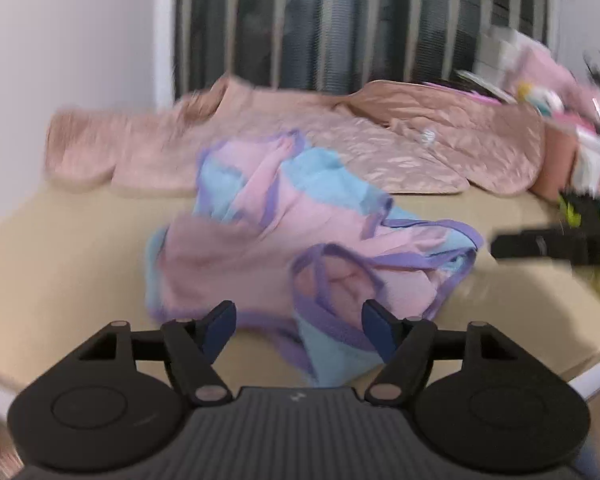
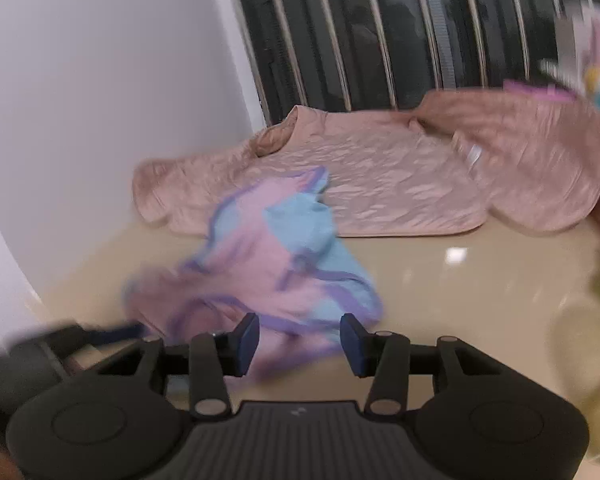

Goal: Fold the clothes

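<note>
Jaws of left gripper (image 1: 299,326) and right gripper (image 2: 299,344) both spread, empty, above crumpled pink-and-blue garment (image 1: 284,240) at frame centre.

Glossy beige tabletop (image 2: 440,280) — crumpled pink-blue garment (image 1: 284,236) at centre, quilted pink jacket (image 2: 380,184) spread behind.

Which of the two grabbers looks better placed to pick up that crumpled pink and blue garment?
Left, probably: the open left gripper already frames the garment's purple-trimmed edge.
</note>
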`<state>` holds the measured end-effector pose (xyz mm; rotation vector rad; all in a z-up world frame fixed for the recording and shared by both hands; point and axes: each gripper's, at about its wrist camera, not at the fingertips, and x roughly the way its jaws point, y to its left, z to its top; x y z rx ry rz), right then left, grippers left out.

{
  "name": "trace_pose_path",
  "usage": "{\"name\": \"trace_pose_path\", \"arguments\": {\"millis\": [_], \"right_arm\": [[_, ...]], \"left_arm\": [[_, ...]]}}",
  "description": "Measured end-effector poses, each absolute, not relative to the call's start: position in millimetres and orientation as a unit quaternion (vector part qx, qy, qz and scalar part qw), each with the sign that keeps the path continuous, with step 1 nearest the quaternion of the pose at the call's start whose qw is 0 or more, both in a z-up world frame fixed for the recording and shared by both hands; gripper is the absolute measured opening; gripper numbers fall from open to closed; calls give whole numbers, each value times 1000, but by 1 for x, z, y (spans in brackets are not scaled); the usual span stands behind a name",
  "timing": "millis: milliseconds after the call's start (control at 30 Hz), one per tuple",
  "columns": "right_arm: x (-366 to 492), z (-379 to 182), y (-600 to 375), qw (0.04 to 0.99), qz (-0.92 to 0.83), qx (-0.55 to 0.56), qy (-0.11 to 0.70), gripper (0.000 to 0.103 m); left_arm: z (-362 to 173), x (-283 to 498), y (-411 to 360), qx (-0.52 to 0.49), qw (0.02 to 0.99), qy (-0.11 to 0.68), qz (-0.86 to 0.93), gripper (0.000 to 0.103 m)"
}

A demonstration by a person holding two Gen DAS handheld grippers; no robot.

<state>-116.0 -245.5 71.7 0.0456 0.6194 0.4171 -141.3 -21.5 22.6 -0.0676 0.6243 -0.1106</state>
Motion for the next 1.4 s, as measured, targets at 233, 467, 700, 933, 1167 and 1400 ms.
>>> {"name": "trace_pose_path", "arguments": {"millis": [233,467,700,933,1167,1400], "right_arm": [[-94,54,-215,925,224,-101,290,35],[-77,36,-183,905,240,-177,302,21],[-90,50,-207,924,236,-85,287,1],[-118,77,-235,935,252,-9,252,2],[-150,74,-235,924,287,17,250,17],[-155,61,-236,916,290,40,276,19]], "left_arm": [[30,-123,13,-134,936,323,-33,73],[23,-101,-1,-128,926,354,-25,69],[22,-107,-5,-134,926,352,-9,49],[31,-117,-9,-128,935,331,17,49],[25,-106,5,-186,919,347,-2,13],[17,-106,-1,-186,915,357,-25,5]]}}
